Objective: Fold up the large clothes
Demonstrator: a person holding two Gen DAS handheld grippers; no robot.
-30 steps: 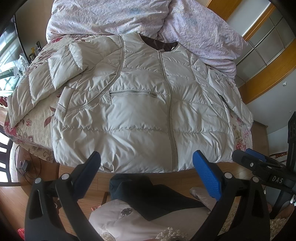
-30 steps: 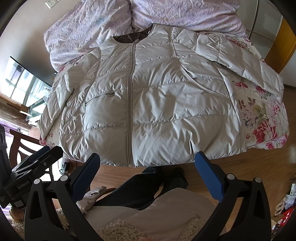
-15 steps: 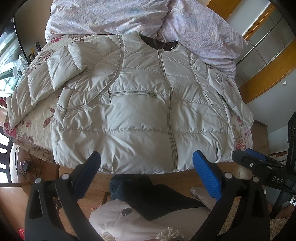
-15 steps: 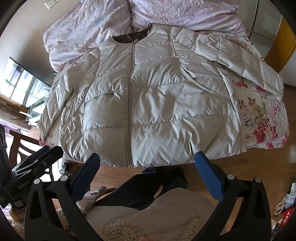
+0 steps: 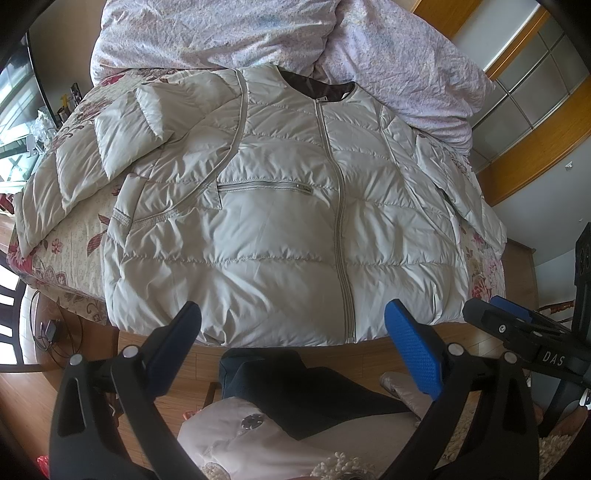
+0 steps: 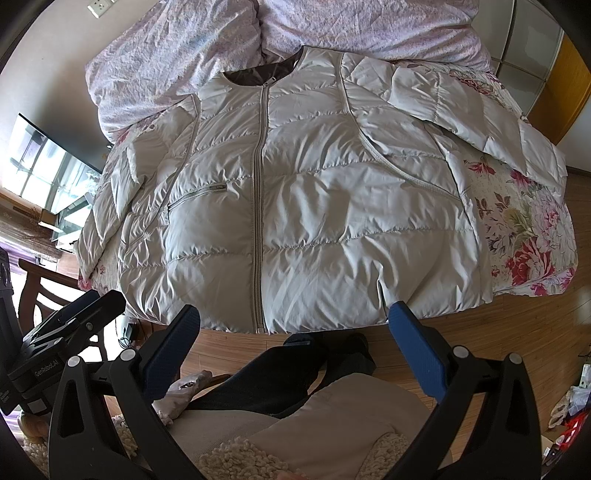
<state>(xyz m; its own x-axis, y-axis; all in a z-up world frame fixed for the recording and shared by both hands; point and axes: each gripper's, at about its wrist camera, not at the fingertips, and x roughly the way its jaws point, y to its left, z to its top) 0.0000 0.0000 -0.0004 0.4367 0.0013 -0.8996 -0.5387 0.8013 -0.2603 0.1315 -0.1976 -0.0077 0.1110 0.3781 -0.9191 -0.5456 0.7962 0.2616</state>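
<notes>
Your left gripper hangs in the air off the near edge of the bed, its two blue-padded fingers spread wide with nothing between them. They touch nothing; the jacket's hem shows in the gap beyond them, and your dark trousers sit below. Your right gripper matches it: fingers spread just as wide, empty, clear of the fabric, off that same near edge.

The jacket, a pale quilted puffer, lies face up and spread flat across the floral bedspread, zipped down the middle. Its hem runs along the near edge of the bed, right above the wooden floor. The dark-lined collar points at the far edge and just meets the rumpled lilac duvet piled there. One sleeve reaches out toward the bed's left edge, with a fold of it doubled back near the shoulder. The other sleeve stretches toward the far right corner, lying flat on the bedspread. A zipped chest pocket sits on the panel left of the main zip.

From the left camera you catch the right gripper's body off to the right; from the right camera the left one's body shows at the left. A chair back stands by the bed's near left corner.
</notes>
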